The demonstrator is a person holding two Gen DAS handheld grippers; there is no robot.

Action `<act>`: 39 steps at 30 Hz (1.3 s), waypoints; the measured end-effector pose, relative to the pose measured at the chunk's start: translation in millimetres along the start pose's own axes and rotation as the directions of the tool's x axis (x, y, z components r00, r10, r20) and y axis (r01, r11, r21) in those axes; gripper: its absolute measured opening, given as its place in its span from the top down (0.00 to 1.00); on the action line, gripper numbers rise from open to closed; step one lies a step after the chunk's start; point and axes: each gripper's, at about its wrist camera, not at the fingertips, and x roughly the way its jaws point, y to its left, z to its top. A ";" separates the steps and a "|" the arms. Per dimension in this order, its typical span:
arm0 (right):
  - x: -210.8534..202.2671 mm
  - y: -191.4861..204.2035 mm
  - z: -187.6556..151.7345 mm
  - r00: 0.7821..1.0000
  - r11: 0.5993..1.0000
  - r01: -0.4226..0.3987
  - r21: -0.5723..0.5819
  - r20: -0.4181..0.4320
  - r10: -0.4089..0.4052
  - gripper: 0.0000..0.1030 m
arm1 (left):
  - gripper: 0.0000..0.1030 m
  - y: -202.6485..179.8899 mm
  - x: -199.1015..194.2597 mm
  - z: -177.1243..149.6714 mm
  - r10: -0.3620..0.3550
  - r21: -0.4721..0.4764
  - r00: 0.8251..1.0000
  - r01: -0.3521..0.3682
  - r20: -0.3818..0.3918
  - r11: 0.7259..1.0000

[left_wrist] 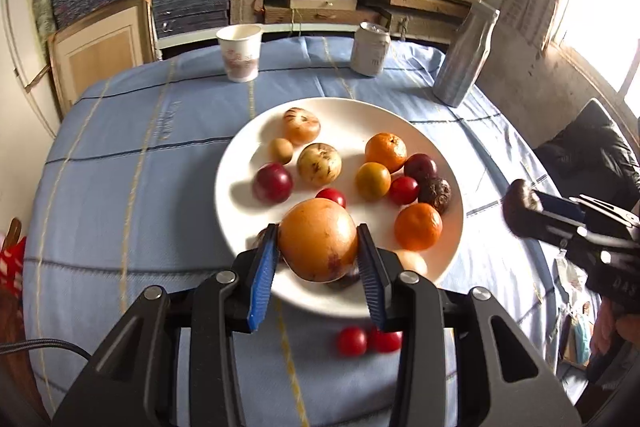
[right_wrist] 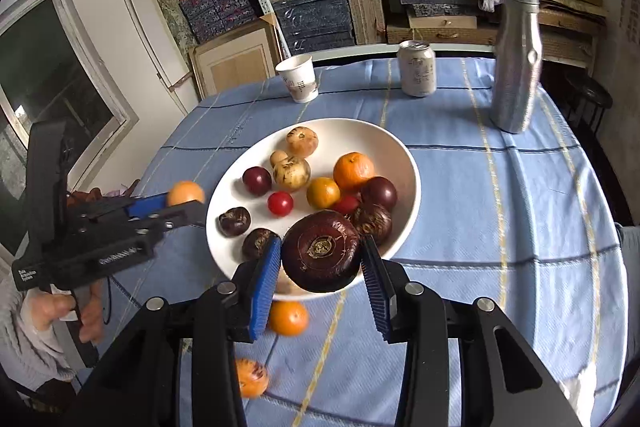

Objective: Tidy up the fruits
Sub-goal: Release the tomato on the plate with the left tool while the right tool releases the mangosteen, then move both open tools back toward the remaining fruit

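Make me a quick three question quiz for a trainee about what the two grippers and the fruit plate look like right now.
1. True or false: the left gripper is empty.
2. What does the right gripper hold? A) a dark purple fruit B) the can C) the paper cup
3. Fill in: the white plate sits on a ____ checked tablecloth.

Key: 1 false, it grips the large orange fruit. 2 A, the dark purple fruit. 3 blue; see the tablecloth.
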 end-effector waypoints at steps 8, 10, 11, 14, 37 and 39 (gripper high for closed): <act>66.5 19.5 12.9 0.998 0.998 -0.023 -0.060 -0.065 0.019 0.60 | 0.63 -1.1 49.9 17.4 0.000 0.029 0.999 0.001 -0.048 1.000; 78.1 21.4 15.5 0.997 0.997 -0.027 -0.067 -0.075 0.022 0.60 | 0.63 2.2 58.9 17.1 -0.003 0.026 0.998 0.004 -0.060 1.000; 83.9 21.2 16.6 0.996 0.997 -0.028 -0.069 -0.081 0.023 0.60 | 0.63 3.0 64.7 18.0 -0.002 0.027 0.998 0.004 -0.067 1.000; 98.2 22.0 17.8 0.995 0.996 -0.035 -0.076 -0.099 0.028 0.60 | 0.63 4.8 74.8 18.9 -0.008 0.023 0.997 0.009 -0.078 1.000; 1.7 1.8 -29.8 0.999 0.998 -0.019 0.052 -0.032 0.021 0.47 | 0.58 -7.7 3.5 -39.1 -0.040 0.014 0.996 0.042 -0.080 0.999; -6.5 -1.3 -43.2 0.999 0.998 -0.010 0.061 -0.042 0.013 0.46 | 0.57 -18.9 -2.7 -53.5 -0.051 0.038 0.994 0.055 -0.097 0.998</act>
